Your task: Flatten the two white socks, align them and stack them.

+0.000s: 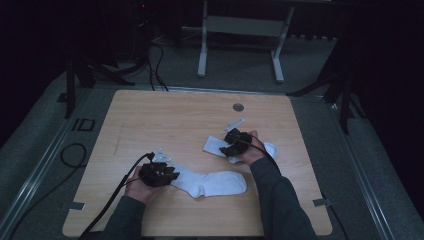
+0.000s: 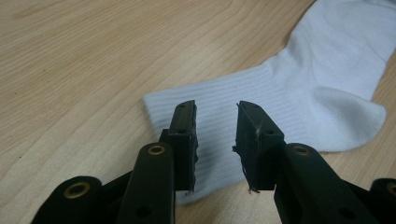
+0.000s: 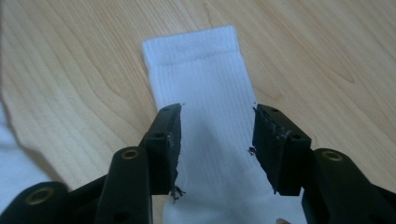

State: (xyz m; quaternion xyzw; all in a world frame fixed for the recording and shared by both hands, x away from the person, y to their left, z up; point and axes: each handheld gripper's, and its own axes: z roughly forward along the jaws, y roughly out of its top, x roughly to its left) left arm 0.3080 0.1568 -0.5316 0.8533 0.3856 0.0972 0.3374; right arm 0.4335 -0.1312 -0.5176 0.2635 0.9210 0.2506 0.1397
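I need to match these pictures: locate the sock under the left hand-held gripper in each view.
High view: the near sock, bottom centre.
Left gripper view: near sock, upper right, cuff between the jaws.
Right gripper view: white patch at the lower left edge, perhaps it.
Shared landmark: the wooden table.

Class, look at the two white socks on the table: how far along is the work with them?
Done: both socks lie flat and apart, the near sock and the far sock. In hand: the left gripper stands open over the near sock's cuff, the right gripper open over the far sock; neither grips. Left, probably: bringing them together as a pair.
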